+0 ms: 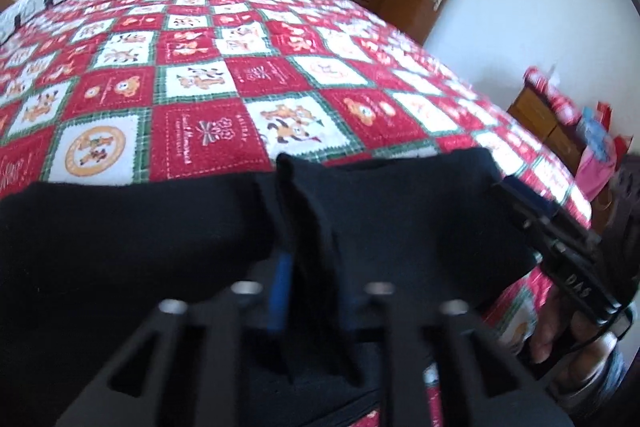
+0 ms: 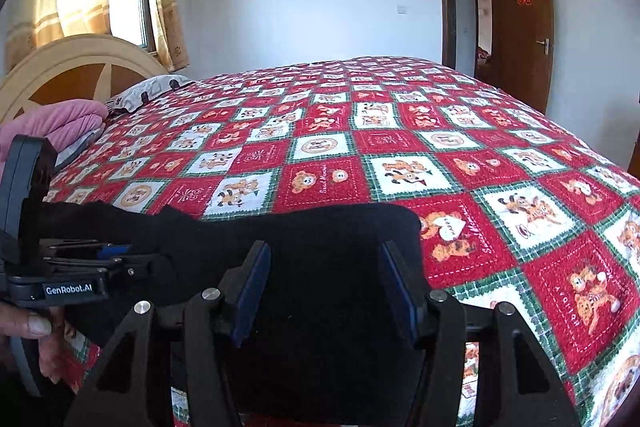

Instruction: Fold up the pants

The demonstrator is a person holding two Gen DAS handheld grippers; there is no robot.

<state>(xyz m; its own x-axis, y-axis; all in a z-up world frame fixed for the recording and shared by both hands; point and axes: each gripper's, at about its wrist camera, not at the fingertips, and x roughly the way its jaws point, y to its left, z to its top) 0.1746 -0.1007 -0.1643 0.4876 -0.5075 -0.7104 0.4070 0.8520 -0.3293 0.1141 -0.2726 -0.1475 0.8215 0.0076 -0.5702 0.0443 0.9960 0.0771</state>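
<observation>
Black pants lie on the near edge of the quilt. The left claw is pinching a raised fold of them. The right claw hangs spread over the cloth (gripping nothing). One-sided pulling could drag the pants crooked.

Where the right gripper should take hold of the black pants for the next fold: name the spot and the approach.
Probably the near right corner of the black pants, which lie flat on the quilt. The right gripper is open right over that end, so lower it from above and pinch the edge. The left gripper is already shut on a fabric ridge at the other end.
</observation>
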